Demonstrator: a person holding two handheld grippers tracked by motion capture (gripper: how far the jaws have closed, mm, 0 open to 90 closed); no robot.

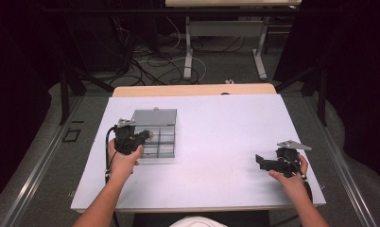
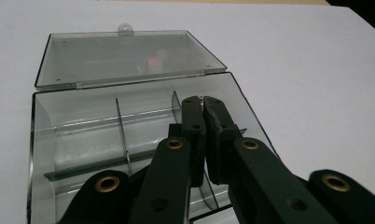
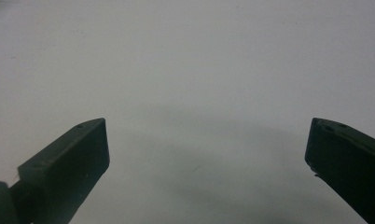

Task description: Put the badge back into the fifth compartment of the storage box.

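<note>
Left gripper [image 2: 204, 100] is hanging over the clear compartment box [image 2: 83, 135], jaws clamped together with maybe something tiny pinched at the tips. There's a small glint right at the end in the left gripper view, but honestly it's too small to tell whether it's a part or just a reflection. The tips sit above the right-hand compartments, right by one of the thin dividers [image 2: 121, 135].

The box itself is in the left-middle of the high view, on the white table [image 1: 216, 142], with its lid [image 2: 125, 56] flipped all the way back and lying flat behind it. The compartments I can see look empty, though the gripper's own jaws block the nearest ones.

Over at the lower right of the high view, the right gripper [image 1: 259, 160] is resting low on the table, well apart from the box. Its jaws are spread wide with nothing between them, just bare table surface in the right gripper view.

My read: this is the placing-into-a-compartment step, or possibly picking from one. The next move probably calls for lowering the tips straight down into one cell without bumping the divider, then letting go. The box is light plastic, so it could slide if nudged.
</note>
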